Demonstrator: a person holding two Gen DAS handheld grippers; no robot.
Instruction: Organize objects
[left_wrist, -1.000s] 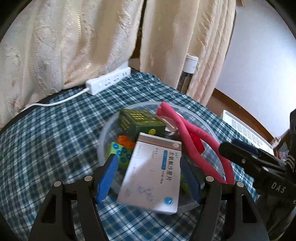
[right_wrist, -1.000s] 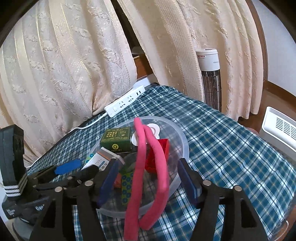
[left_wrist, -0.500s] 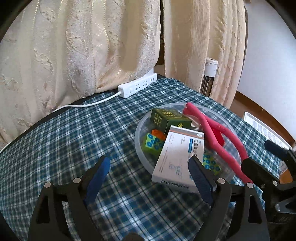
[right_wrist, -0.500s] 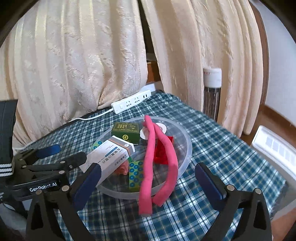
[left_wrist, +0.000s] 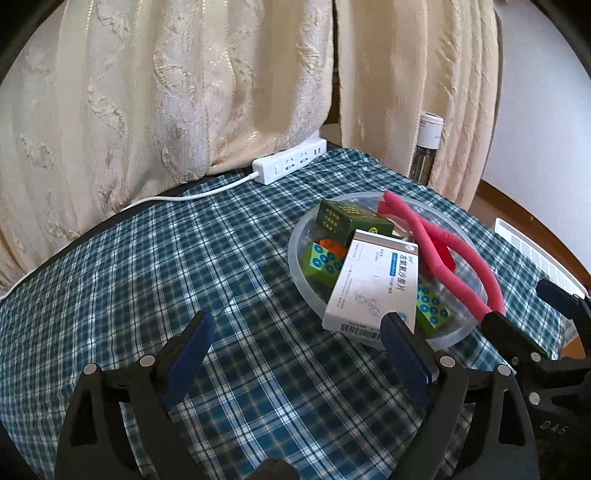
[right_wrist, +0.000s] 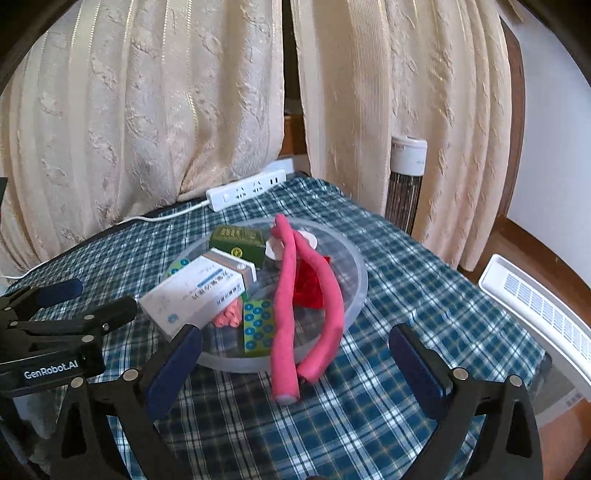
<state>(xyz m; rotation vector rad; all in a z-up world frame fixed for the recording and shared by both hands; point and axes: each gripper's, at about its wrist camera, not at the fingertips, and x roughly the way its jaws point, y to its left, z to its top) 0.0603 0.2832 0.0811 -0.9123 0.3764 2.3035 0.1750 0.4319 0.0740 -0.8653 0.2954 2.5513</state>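
A clear plastic bowl (right_wrist: 354, 266) (left_wrist: 295, 254) sits on the plaid table. It holds a white medicine box (right_wrist: 195, 291) (left_wrist: 373, 284), a dark green box (right_wrist: 238, 240) (left_wrist: 349, 219), a folded pink foam tube (right_wrist: 288, 306) (left_wrist: 443, 240), green dotted blocks (right_wrist: 258, 326) (left_wrist: 323, 258) and a red piece (right_wrist: 310, 284). The tube's ends hang over the near rim. My left gripper (left_wrist: 295, 354) is open and empty, near the bowl's left side. My right gripper (right_wrist: 295, 358) is open and empty, just in front of the bowl.
A white power strip (right_wrist: 245, 190) (left_wrist: 290, 166) with its cable lies at the table's far edge below cream curtains. A tower fan (right_wrist: 406, 184) stands behind the table at right. A white appliance (right_wrist: 535, 314) sits on the floor at right.
Both grippers pulled back from the bowl and opened wide. The medicine box and the pink tube were let go and now rest in the bowl.
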